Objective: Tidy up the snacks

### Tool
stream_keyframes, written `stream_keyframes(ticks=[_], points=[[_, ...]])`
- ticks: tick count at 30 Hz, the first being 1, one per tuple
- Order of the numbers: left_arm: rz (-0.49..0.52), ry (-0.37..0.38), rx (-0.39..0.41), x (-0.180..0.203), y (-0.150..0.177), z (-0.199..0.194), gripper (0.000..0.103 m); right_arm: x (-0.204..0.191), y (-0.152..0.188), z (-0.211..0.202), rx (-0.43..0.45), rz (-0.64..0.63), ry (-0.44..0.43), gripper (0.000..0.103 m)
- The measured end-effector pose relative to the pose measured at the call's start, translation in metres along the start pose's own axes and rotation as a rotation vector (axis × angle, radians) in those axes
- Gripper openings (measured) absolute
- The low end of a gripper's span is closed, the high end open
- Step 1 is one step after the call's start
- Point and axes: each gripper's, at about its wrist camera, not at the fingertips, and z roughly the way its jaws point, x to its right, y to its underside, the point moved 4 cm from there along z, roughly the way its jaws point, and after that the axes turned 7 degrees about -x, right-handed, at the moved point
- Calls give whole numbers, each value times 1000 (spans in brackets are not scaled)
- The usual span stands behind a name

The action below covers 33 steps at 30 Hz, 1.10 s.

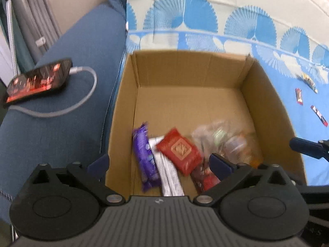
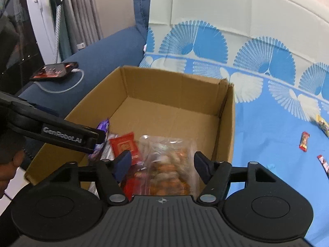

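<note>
The cardboard box (image 1: 267, 103) on the sofa already holds several snacks at its near end: a purple packet (image 1: 145, 156), a red packet (image 1: 180, 151) lying partly over a white wrapper (image 1: 168, 177), and a clear bag of snacks (image 2: 170, 164). At least three small wrapped sweets (image 2: 304, 141) lie loose on the blue patterned cover (image 2: 267, 140), well apart from the box, so the job looks partly done. The left hand-held gripper (image 1: 159, 161) hangs released and empty over the box; the right hand-held gripper (image 2: 163, 163) is likewise spread, holding nothing. The far half of the box floor is bare. A charging phone (image 1: 39, 81) rests on the sofa arm, beside the box's left wall.
</note>
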Motion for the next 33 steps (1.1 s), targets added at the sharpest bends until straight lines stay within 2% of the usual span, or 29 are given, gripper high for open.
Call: stream_keyframes(ticks=[5, 10, 14, 21, 33], points=[[-30, 4, -22, -4, 19, -14, 103, -7, 15, -17, -51, 34, -32, 82], [-61, -5, -26, -5, 40, -34, 103, -21, 27, -42, -55, 17, -40, 86], [-105, -3, -26, -4, 58, -49, 103, -28, 34, -65, -23, 9, -15, 90], [-95, -7, 32, 4, 78, -81, 103, -33, 43, -101, 52, -1, 31, 93], [-77, 2, 109, 18, 104, -121, 103, -40, 59, -146, 146, 6, 55, 95]])
